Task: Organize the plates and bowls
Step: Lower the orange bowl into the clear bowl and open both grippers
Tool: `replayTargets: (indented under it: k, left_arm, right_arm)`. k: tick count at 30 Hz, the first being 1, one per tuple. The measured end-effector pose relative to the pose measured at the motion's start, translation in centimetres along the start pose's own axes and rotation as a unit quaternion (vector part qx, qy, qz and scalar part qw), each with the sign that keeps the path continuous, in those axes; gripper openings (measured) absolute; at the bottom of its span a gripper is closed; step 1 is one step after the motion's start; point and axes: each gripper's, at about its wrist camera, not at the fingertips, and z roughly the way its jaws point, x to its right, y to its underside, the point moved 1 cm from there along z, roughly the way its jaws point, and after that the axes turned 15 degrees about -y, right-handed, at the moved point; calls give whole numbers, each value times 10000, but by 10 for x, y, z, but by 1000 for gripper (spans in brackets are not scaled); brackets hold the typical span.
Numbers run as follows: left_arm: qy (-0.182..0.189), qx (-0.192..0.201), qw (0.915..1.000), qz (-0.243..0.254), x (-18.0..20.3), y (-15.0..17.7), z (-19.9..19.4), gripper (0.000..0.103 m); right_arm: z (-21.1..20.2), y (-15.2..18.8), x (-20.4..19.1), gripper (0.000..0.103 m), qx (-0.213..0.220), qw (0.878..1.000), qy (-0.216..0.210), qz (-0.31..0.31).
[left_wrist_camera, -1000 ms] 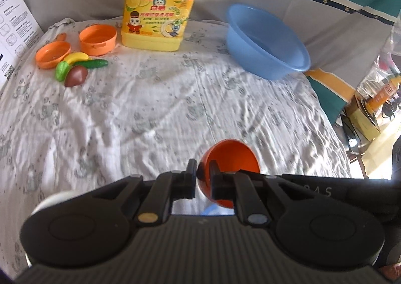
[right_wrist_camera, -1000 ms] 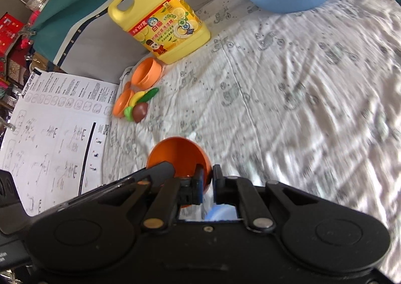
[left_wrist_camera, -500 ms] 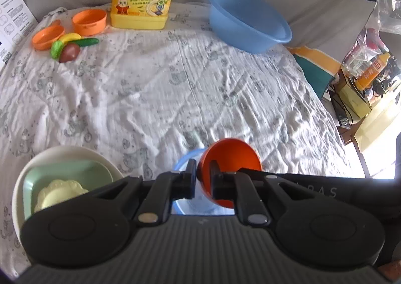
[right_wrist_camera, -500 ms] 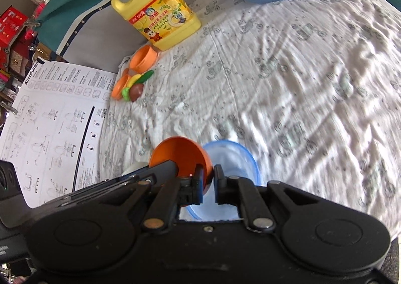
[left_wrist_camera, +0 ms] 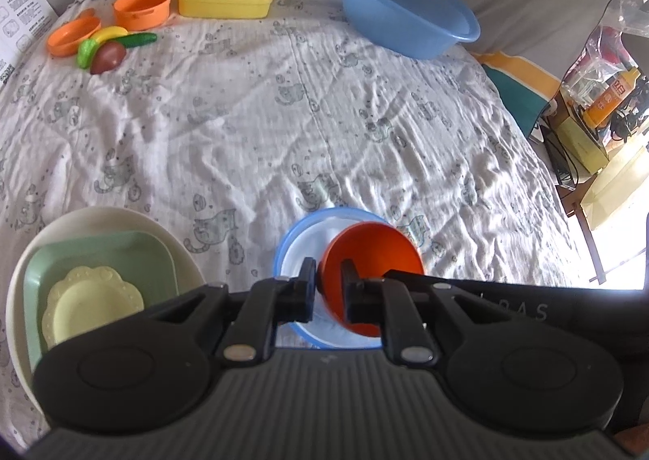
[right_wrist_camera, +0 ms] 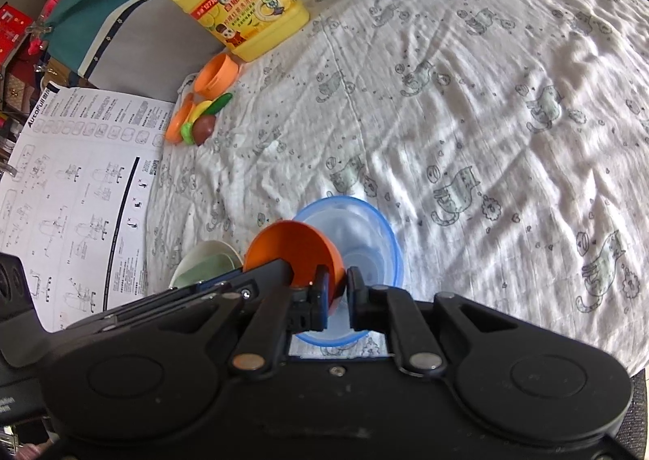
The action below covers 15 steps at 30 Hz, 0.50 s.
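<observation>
Far left sits the plate stack: cream round plate (left_wrist_camera: pixel 101 216), green square plate (left_wrist_camera: pixel 101 253), yellow flower plate (left_wrist_camera: pixel 93 297). Next over, the left hand-held gripper (left_wrist_camera: pixel 327 274) pinches the left rim of the orange bowl (left_wrist_camera: pixel 373 257). The right hand-held gripper (right_wrist_camera: pixel 338 279) pinches the opposite rim, so neither hand's nearer. Both sets of jaws have just been easing open a hair (rim still between them). The bowl's tipped, mouth facing away, right over the blue-rimmed clear bowl (left_wrist_camera: pixel 292 241) on the bed sheet (left_wrist_camera: pixel 324 115). That one's straight below the fingertips. The gripper bodies hide the orange bowl's underside and the blue bowl's near rim, so I can't tell if they're touching.
</observation>
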Motion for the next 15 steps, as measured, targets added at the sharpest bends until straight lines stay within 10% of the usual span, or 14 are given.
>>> replayTargets:
  k: [6,13,15]
  left_arm:
    - [-96,119,9998,-142,-9,-3,-6,28]
    - [-311,516,9966,-557,-38,-9,-26,92]
    - [-371,625,9956,-594,-44,-8,-30,100]
  right_arm:
    - [-2,-3,-2,35,118,9999,-82,38]
    - [-24,-10,-5,89,539,9985,-40,-121]
    - [-28,-10,-6,90,597,9981,-3,-161]
